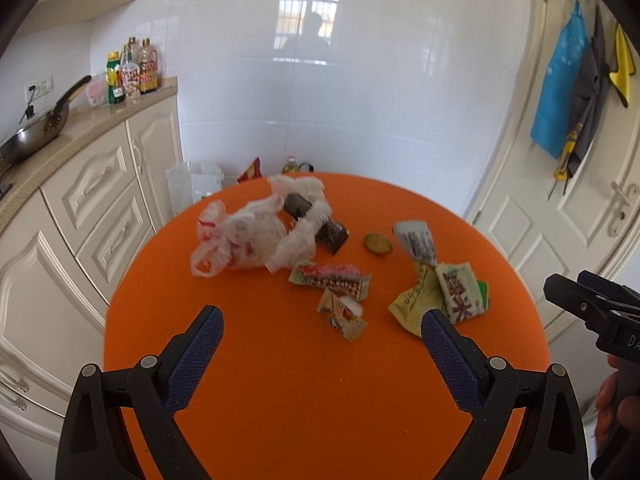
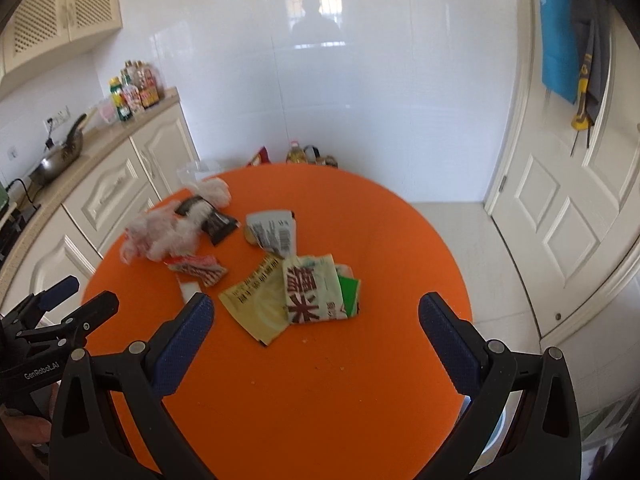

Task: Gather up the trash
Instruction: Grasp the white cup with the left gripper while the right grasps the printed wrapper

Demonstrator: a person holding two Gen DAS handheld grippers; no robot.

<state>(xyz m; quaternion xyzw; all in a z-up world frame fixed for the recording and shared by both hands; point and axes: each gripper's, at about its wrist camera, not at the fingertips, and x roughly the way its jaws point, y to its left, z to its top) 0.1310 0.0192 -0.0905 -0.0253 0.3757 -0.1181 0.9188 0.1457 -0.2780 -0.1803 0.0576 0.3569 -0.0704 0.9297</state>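
Round orange worktop [image 1: 280, 380]: smooth, matt, with a few crumbs. Crumpled thin white plastic bag [image 1: 236, 244]: translucent, crinkled. Dark foil-like wrapper [image 1: 332, 236]: glossy. Yellow and green printed snack packets [image 2: 288, 296]: creased plastic film, slight sheen. Left gripper [image 1: 320, 332] fingers [image 1: 200, 344]: blue pads, rough dimpled texture, set in matt black plastic with metal rivets. White wall tiles [image 1: 360, 100]: highly glossy, reflective. Cream cabinet doors [image 1: 96, 184]: smooth, painted look.

**What my two claws look like**

My left gripper [image 1: 322, 326] and right gripper [image 2: 316, 314] match: matte black plastic arms, round silver pivot pins, and dark blue knurled pads [image 1: 198, 354] lining my fingers. One housing has white "GenRobot.AI" lettering [image 2: 41, 371] printed on the side.
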